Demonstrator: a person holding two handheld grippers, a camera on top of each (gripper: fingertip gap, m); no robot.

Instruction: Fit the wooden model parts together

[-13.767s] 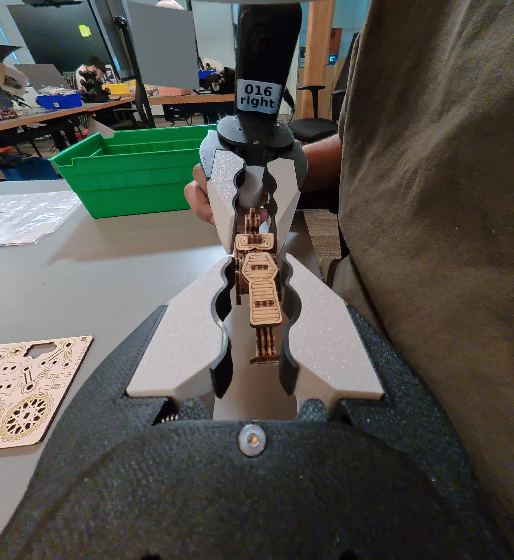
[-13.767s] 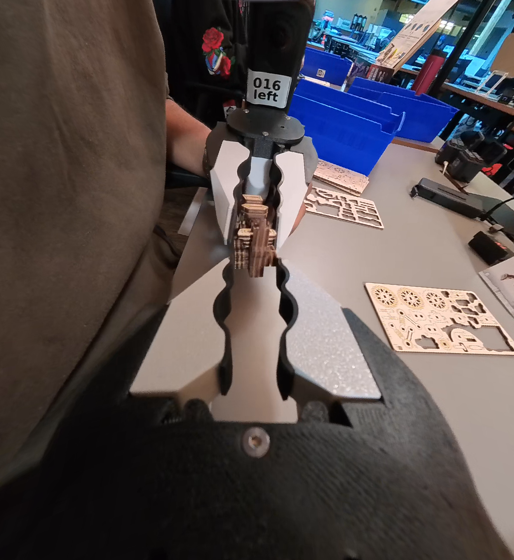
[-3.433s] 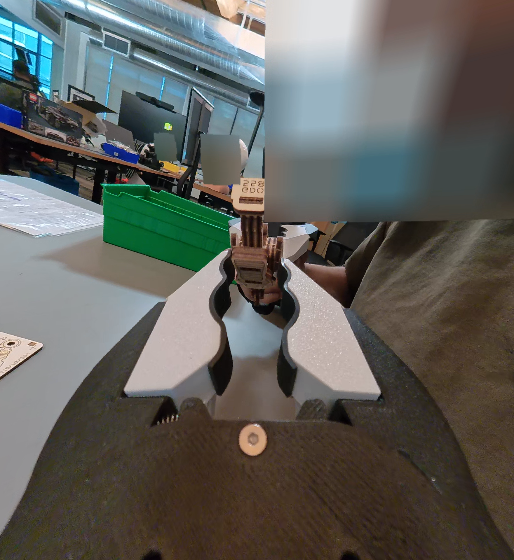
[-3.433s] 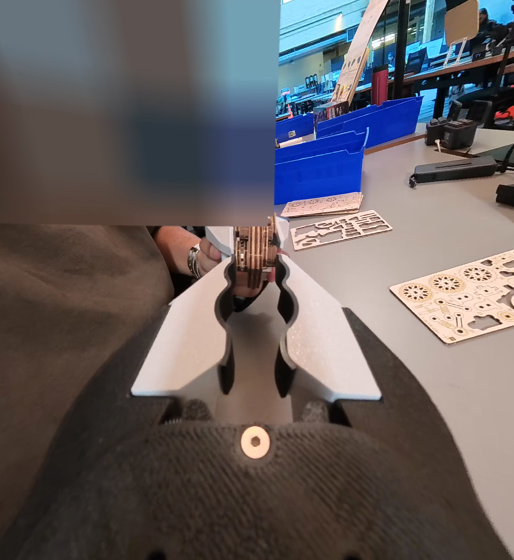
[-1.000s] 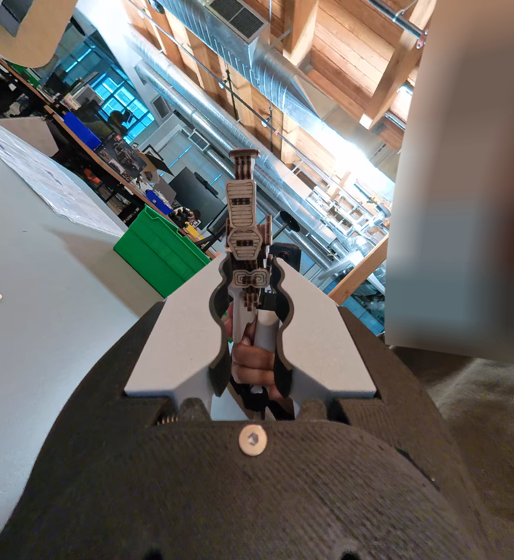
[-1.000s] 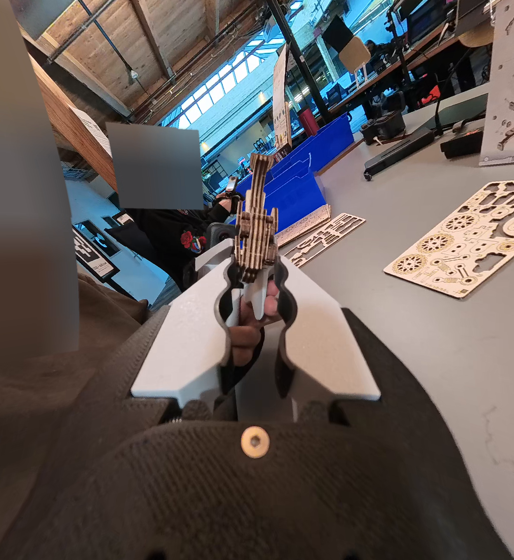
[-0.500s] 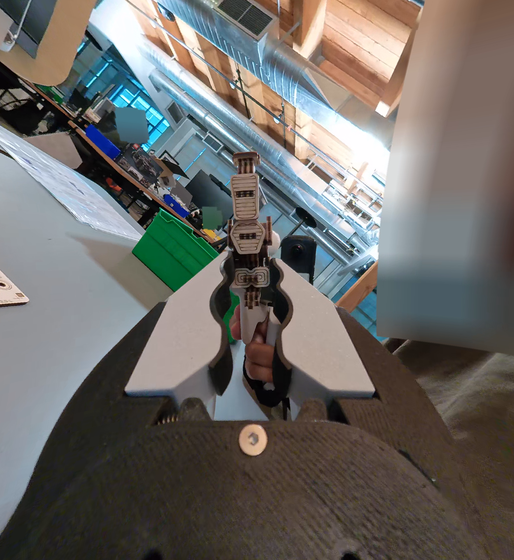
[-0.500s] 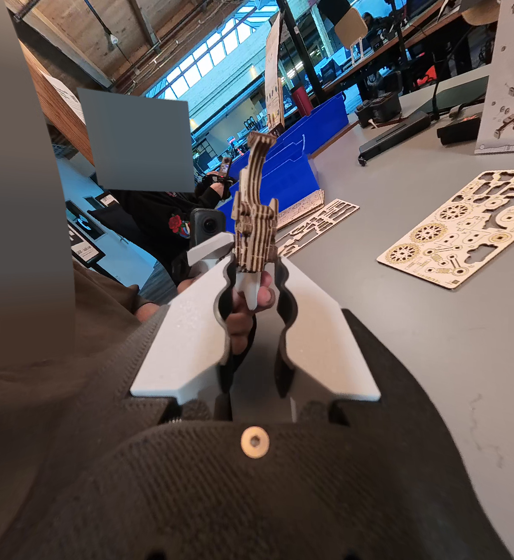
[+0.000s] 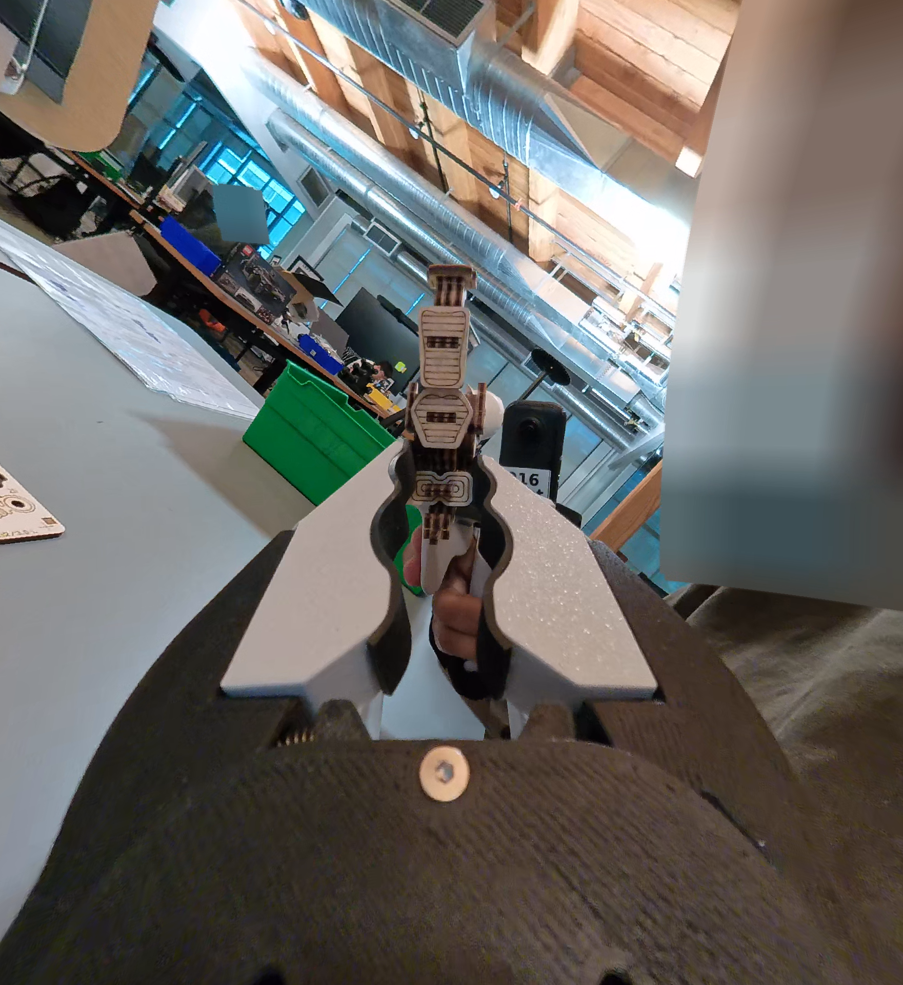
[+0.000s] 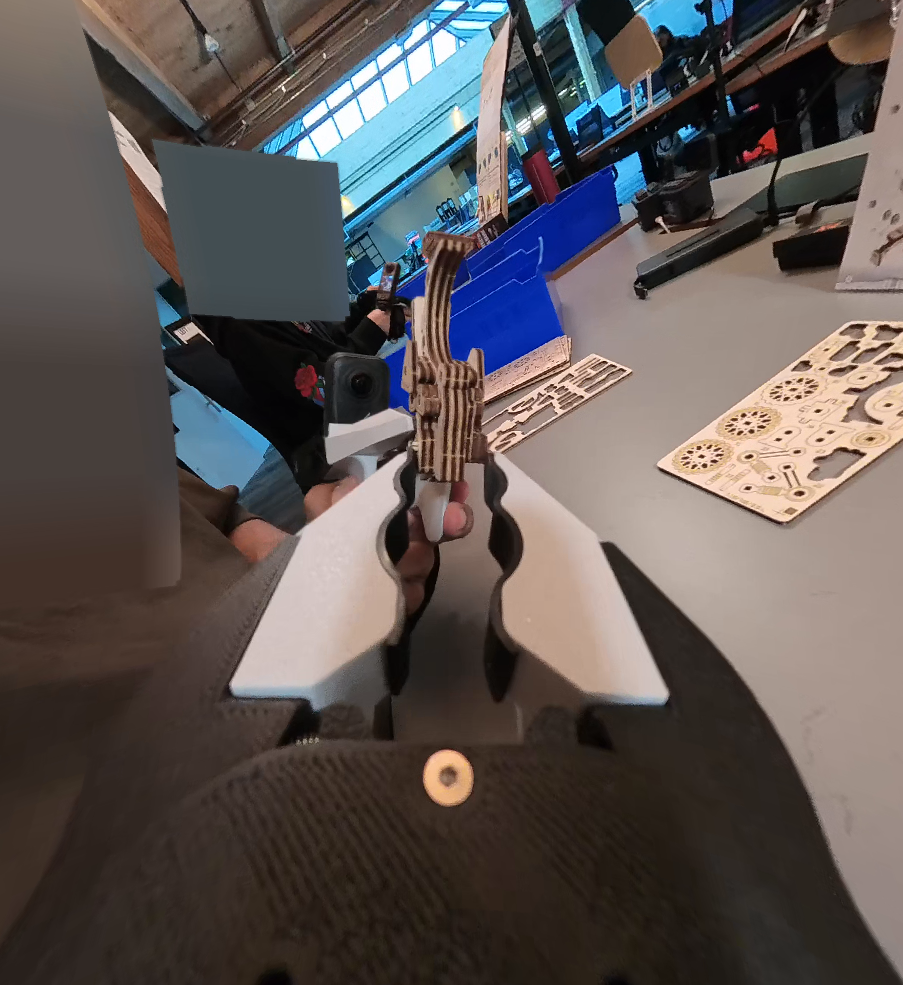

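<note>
Standing upright between the two pairs of tongs, the wooden model [image 9: 442, 421] is held up off the grey worktop [image 9: 92, 479], its layered body stacked tall with a narrow curved piece at the top. The left tongs [image 9: 441, 493] are clamped on its lower part, their wavy inner faces pressed against its sides. From the right wrist view the same wooden model [image 10: 441, 405] shows edge-on, and the right tongs [image 10: 446, 469] are closed against its base from the opposite side, tip to tip with the other tool. A hand [image 10: 428, 538] shows behind the gap of the right tongs, and another hand [image 9: 454, 602] shows through the gap of the left ones. On the worktop lie a punched wooden sheet [image 10: 811, 421] with wheel shapes, a second sheet [image 10: 555, 397] farther back beside a blue bin [image 10: 518, 298], and a green bin [image 9: 310, 432] on the other side.
</note>
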